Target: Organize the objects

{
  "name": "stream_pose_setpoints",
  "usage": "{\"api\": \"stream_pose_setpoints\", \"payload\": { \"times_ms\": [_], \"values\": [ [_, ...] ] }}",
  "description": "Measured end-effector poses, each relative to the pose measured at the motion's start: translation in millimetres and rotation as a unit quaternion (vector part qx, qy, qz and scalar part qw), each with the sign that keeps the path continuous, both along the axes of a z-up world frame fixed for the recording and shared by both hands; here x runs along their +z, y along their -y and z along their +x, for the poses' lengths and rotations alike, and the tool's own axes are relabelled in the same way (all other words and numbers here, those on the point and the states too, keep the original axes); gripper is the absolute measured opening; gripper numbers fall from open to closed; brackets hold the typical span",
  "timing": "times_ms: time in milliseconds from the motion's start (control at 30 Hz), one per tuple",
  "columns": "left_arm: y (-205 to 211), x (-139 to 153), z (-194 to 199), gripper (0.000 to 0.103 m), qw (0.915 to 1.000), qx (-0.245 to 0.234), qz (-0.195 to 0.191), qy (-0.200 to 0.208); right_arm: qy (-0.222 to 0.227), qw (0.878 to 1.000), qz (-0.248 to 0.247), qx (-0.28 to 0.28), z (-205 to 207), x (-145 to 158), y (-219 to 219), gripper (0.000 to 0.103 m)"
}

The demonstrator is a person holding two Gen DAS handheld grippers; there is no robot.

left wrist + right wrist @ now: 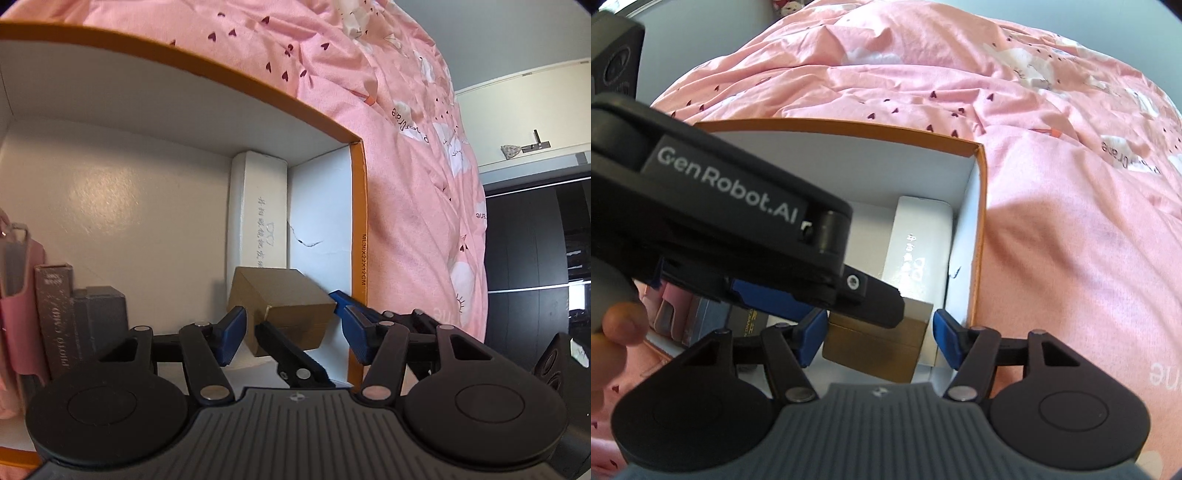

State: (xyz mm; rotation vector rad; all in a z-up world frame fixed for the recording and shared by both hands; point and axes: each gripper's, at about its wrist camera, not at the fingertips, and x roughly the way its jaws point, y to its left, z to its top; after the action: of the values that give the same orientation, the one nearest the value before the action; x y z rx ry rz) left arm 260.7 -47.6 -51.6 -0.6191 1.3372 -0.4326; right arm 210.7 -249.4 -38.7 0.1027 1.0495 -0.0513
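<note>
An orange-rimmed white storage box (357, 229) lies on a pink bedspread. Inside it, a small brown cardboard box (288, 302) sits tilted near the right wall, in front of a long white case (258, 206). My left gripper (291, 328) is open, with its blue pads either side of the brown box and apart from it. In the right wrist view the same brown box (886, 350) lies between the blue pads of my right gripper (879, 339), which is open. The left gripper's body (738, 221) crosses over that view and hides the brown box's top.
At the left inside the storage box stand a brown "PHOTO CARD" box (55, 314), a grey box (99, 317) and a pink item (18, 295). The pink bedspread (1071, 221) surrounds the box. A dark cabinet (535, 258) stands at the far right.
</note>
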Motion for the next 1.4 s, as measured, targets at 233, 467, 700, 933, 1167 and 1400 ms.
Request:
{"api": "stream_pose_setpoints", "payload": {
  "times_ms": [233, 467, 700, 933, 1167, 1400],
  "values": [
    [-11.4, 12.7, -3.8, 0.066, 0.9993, 0.007, 0.023, 0.027, -0.025, 1.000, -0.011, 0.006, 13.3, 2.2, 10.4, 0.062],
    [-17.8, 6.4, -5.9, 0.066, 0.9992, 0.005, 0.031, 0.023, -0.029, 0.999, -0.019, 0.033, 25.6, -0.4, 15.4, 0.065],
    [-18.4, 9.2, -6.3, 0.066, 0.9975, -0.005, 0.059, 0.039, -0.054, 0.987, -0.063, 0.135, 23.9, -1.5, -8.2, 0.065],
    [-21.1, 11.2, -8.0, 0.066, 0.9957, -0.007, 0.076, 0.052, -0.059, 0.981, -0.059, 0.174, 36.3, 0.8, -8.3, 0.065],
    [-25.9, 15.5, -9.9, 0.066, 0.9950, -0.006, 0.078, 0.062, -0.096, 0.984, -0.028, 0.144, 44.4, 1.9, 1.8, 0.064],
    [-28.2, 20.6, -13.9, 0.066, 0.9935, -0.012, 0.083, 0.078, -0.144, 0.988, 0.053, 0.026, 34.5, 4.3, 19.5, 0.063]
  ]
}}
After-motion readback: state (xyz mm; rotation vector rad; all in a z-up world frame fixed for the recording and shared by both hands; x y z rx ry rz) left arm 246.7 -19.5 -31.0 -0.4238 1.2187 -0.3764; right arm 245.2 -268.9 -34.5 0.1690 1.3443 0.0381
